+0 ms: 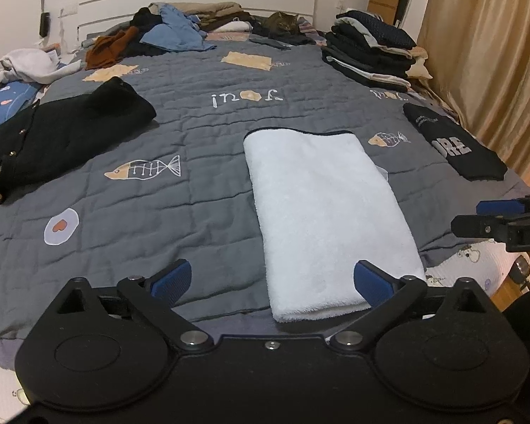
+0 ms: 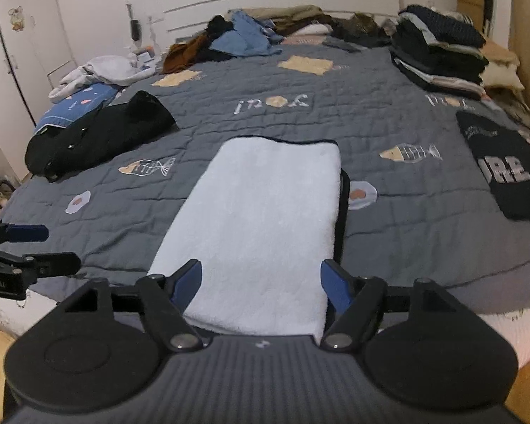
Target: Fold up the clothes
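On the grey quilted bedspread (image 1: 201, 134), near its front edge, lies one pale blue folded towel (image 1: 321, 212), flat and lengthwise, with a dark trim showing along its far edge and right side. Two grippers hover over its near end: the left gripper (image 1: 270, 281) has its jaws spread wide with nothing between them, its right finger above the towel's near right corner; the right gripper (image 2: 259, 282) stands with jaws apart, straddling the towel's near end without pressing on it. Two black garments lie apart from the towel: one black jacket (image 1: 63, 137) to the left and one folded black shirt (image 1: 454, 141) with white lettering to the right. At the far right is one stack of folded dark clothes (image 1: 369, 53); by the white headboard (image 1: 194, 0) one loose heap of unfolded clothes (image 1: 166, 33) in blue, brown and black. One cat (image 1: 282, 23) rests beside that heap. One white garment (image 1: 21, 65) is crumpled at the far left.
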